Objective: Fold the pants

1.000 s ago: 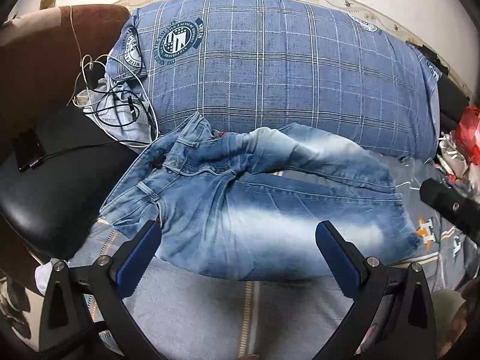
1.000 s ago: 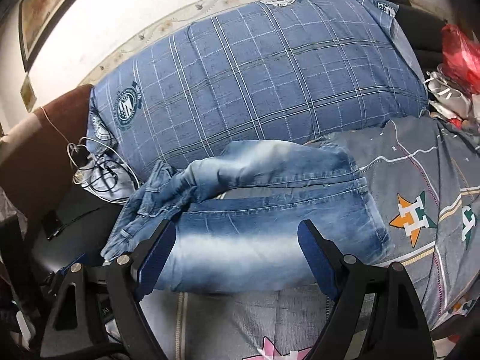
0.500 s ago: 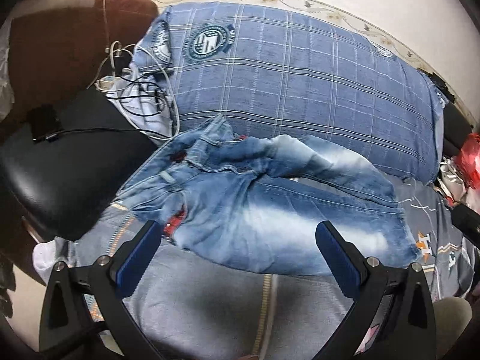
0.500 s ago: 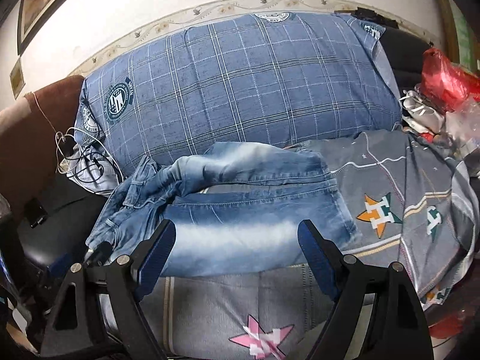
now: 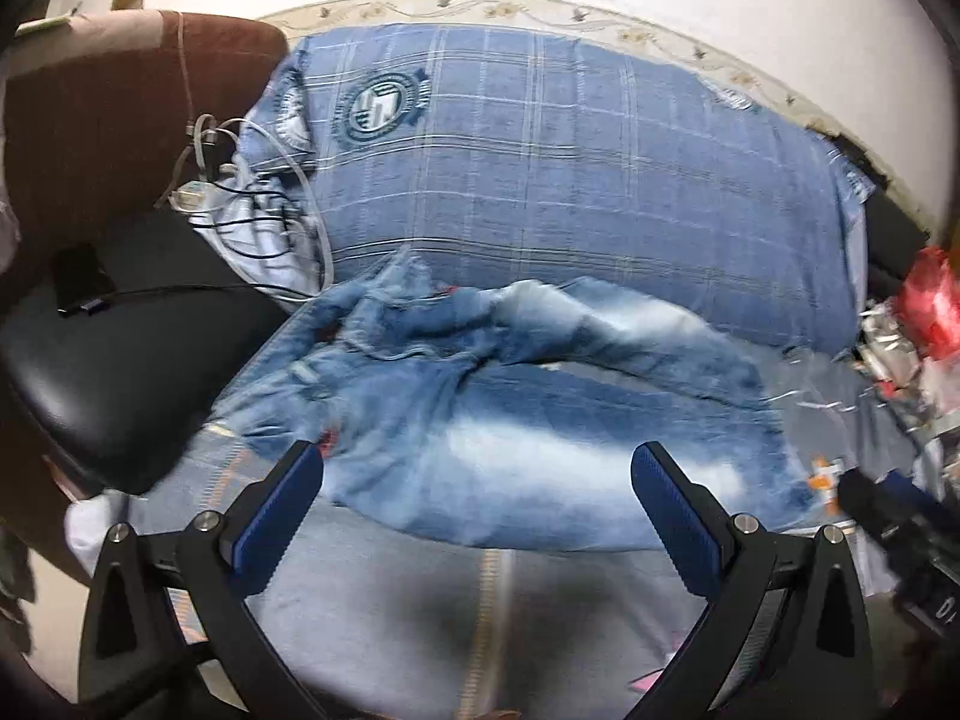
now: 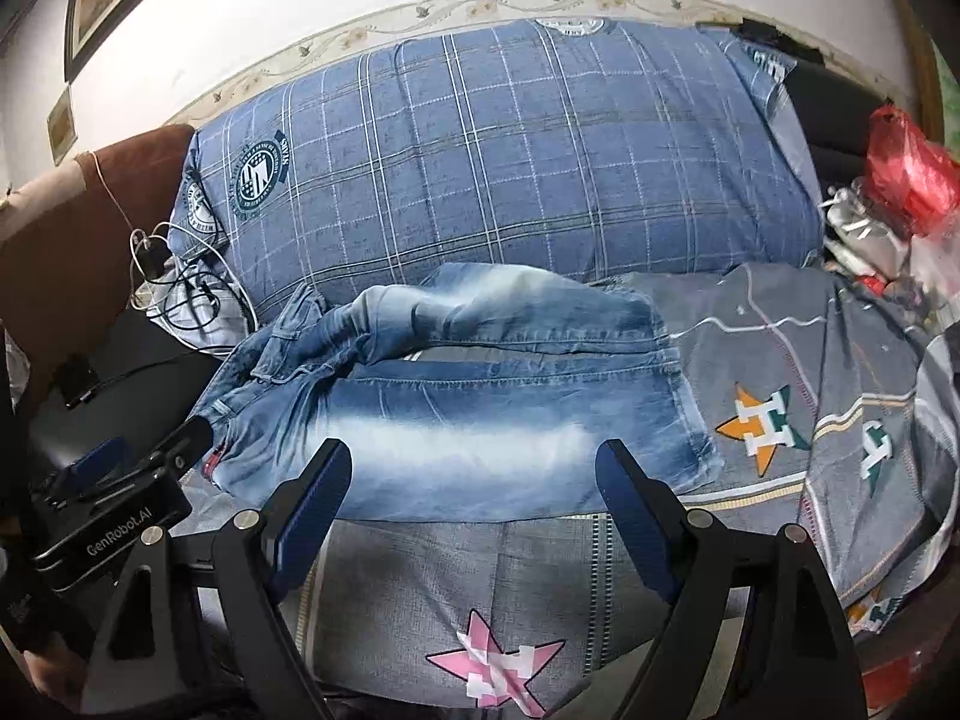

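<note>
A pair of faded blue jeans [image 5: 510, 420] lies on the bed, waistband bunched at the left and both legs running right; it also shows in the right wrist view [image 6: 468, 408]. My left gripper [image 5: 477, 474] is open and empty, just short of the near leg's front edge. My right gripper [image 6: 474, 468] is open and empty over the same front edge, nearer the middle of the legs. The left gripper's body shows at the lower left of the right wrist view [image 6: 120, 498].
A big blue plaid pillow [image 6: 510, 162] lies behind the jeans. A black chair seat [image 5: 114, 372] and tangled cables [image 5: 252, 210] are at the left. A red bag and clutter [image 6: 906, 180] sit at the right. The grey star-print bedsheet [image 6: 810, 408] covers the bed.
Both grippers have shifted slightly over the bed. The right gripper has come back into the left view's right edge and the left gripper into the right view's left. The jeans lie unmoved.
</note>
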The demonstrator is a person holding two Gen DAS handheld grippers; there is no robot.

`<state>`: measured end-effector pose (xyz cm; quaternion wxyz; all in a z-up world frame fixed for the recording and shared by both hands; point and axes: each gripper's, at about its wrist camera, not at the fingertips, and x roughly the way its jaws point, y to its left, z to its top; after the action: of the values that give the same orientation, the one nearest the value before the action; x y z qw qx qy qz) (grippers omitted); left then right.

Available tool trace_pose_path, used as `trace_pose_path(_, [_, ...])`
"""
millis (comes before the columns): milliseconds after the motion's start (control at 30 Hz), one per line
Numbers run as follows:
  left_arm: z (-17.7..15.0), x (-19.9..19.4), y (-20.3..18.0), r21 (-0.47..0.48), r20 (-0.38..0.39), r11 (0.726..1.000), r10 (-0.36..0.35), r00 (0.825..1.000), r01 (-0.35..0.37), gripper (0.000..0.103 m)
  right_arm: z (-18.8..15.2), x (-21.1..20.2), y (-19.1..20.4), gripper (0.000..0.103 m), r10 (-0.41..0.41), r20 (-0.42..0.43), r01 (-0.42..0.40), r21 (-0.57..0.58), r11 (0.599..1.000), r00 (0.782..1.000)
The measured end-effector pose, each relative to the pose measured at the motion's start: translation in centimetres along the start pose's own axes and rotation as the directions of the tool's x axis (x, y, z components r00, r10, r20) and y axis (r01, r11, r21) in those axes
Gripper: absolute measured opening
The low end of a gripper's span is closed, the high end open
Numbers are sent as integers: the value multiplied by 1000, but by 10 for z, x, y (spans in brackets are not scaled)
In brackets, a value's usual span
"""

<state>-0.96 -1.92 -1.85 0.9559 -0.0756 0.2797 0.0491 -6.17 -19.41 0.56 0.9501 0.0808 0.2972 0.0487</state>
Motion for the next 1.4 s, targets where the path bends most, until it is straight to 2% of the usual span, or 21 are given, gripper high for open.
trace_pose_path(100, [-11,6,-13,71,49,996,50,998,-53,103,1,-3,-3,84,29,12,-29,4,1000,1000])
trace_pose_path(133, [-11,11,-17,90,35,993,78,996,-81,103,1,-4,-1,84,23,20,-23,-12,1000,1000])
trace_pose_path(200, [-11,15,-20,93,20,994,51,999,-52,103,1,-3,1,84,20,21,-20,-33,999,1000])
trace_pose_path(500, [-16,25,-21,112,-21,993,35,999,-32,103,6,17,5,84,37,-14,-37,-28,999,999])
trace_pose_path(700, [-16,30,-15,65,-71,998,4,997,0,103,1,25,0,85,-4,-27,2,-44,999,1000])
trace_pose_path(733, [-15,31,-16,61,-78,998,-5,997,10,103,2,28,-2,85,-7,-51,5,-32,999,999])
trace_pose_path(800, [-15,31,-19,65,-81,998,-10,997,15,103,3,25,-6,85,24,-36,-24,-12,1000,999])
trace_pose_path(1067, [-13,30,-19,57,-78,998,-13,997,18,103,-2,31,-5,86,-2,-49,0,-46,999,999])
trace_pose_path(1400, [-11,30,-18,62,-84,998,-20,996,25,103,-2,27,-9,86,10,-44,-12,-34,999,999])
